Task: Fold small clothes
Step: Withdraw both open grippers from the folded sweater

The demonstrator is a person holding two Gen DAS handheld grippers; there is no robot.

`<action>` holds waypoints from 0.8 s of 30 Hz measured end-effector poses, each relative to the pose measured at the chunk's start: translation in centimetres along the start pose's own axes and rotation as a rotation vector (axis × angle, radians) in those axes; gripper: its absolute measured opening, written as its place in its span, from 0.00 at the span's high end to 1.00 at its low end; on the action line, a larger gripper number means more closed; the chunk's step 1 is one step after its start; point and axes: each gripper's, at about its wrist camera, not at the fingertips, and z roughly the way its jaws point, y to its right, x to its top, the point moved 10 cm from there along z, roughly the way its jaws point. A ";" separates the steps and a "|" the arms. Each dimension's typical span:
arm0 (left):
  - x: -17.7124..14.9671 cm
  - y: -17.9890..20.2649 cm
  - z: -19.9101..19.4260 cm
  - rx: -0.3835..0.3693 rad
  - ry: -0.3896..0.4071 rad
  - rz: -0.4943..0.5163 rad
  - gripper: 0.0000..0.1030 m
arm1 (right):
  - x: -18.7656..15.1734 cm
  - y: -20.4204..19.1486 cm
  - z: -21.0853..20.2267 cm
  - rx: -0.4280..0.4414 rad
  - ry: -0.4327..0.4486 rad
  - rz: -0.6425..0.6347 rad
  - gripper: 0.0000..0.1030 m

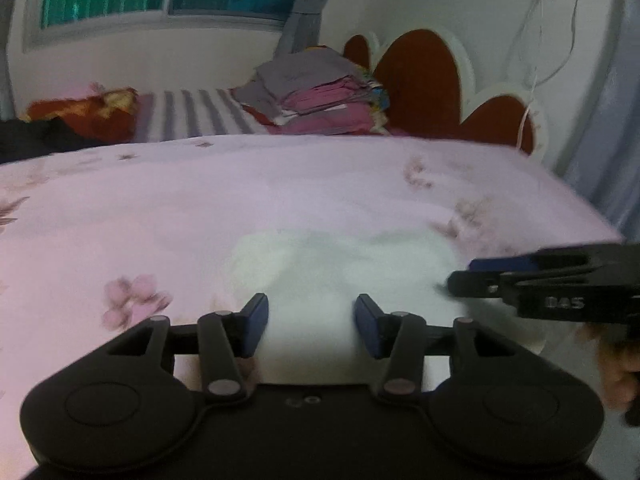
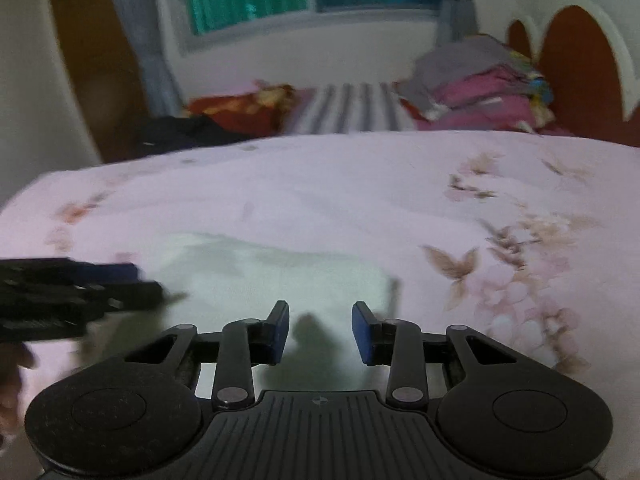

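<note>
While both hand-held grippers, left and right, hung apart and empty, the white cloth lay flat on the bed; gripping an edge seemed next.

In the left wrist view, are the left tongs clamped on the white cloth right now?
No, the left tongs stand open above the white cloth, with a clear gap between their blue pads and nothing gripped.

Bedspread open; clothes pile far back.

A small white cloth lies flat on the pink floral bedsheet.
</note>
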 end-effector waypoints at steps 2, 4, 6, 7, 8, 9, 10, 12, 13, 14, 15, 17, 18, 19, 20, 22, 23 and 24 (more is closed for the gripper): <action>-1.1 0.2 0.2 0.026 -0.032 0.010 0.49 | -1.2 -1.3 -0.3 -0.002 -0.007 -0.067 0.65; -1.2 0.4 0.3 0.038 -0.041 0.012 0.48 | -2.9 -1.2 0.6 -0.072 -0.037 -0.136 0.65; -0.7 0.7 -0.6 0.028 -0.032 -0.003 0.54 | -2.8 -0.8 0.7 -0.088 -0.046 -0.090 0.65; -0.6 1.0 -1.4 0.016 -0.022 -0.006 0.54 | -2.5 -0.7 0.3 -0.101 -0.050 -0.074 0.65; -0.8 1.2 -2.1 0.019 -0.018 -0.002 0.54 | -2.1 -0.9 -0.5 -0.102 -0.034 -0.068 0.65; -1.3 1.3 -2.8 0.030 -0.022 0.007 0.54 | -1.9 -1.5 -1.6 -0.077 -0.006 -0.061 0.65; -2.0 1.4 -3.6 0.035 -0.025 0.010 0.54 | -1.9 -2.0 -2.6 -0.048 0.005 -0.057 0.65; -3.6 1.5 -4.9 0.023 -0.036 -0.015 0.54 | -3.1 -3.4 -4.3 -0.015 -0.006 -0.082 0.65; -4.4 1.6 -5.5 0.029 -0.044 -0.015 0.54 | -4.0 -4.2 -4.9 0.006 -0.018 -0.097 0.65; -5.0 1.6 -5.8 0.033 -0.054 -0.008 0.54 | -5.0 -4.8 -5.3 0.023 -0.034 -0.112 0.65; -5.7 1.7 -6.0 0.038 -0.066 -0.010 0.54 | -6.3 -5.4 -5.5 0.029 -0.056 -0.126 0.65; -7.2 1.6 -6.4 0.032 -0.089 -0.030 0.54 | -8.5 -5.8 -5.5 0.023 -0.101 -0.139 0.65; -7.7 1.6 -6.7 0.031 -0.093 -0.032 0.53 | -9.6 -5.6 -5.3 0.002 -0.124 -0.138 0.65; -8.1 1.6 -7.0 0.036 -0.094 -0.028 0.53 | -10.3 -5.5 -5.3 -0.018 -0.130 -0.141 0.65; -8.6 1.6 -7.3 0.037 -0.098 -0.025 0.53 | -10.7 -5.5 -5.6 -0.026 -0.127 -0.141 0.65; -9.3 1.6 -7.8 0.032 -0.104 -0.028 0.53 | -11.1 -5.2 -6.0 -0.042 -0.129 -0.135 0.65; -9.6 1.6 -8.0 0.029 -0.109 -0.030 0.53 | -11.4 -5.2 -6.3 -0.048 -0.131 -0.133 0.65; -10.0 1.7 -8.2 0.024 -0.116 -0.033 0.53 | -11.6 -5.2 -6.6 -0.054 -0.136 -0.133 0.65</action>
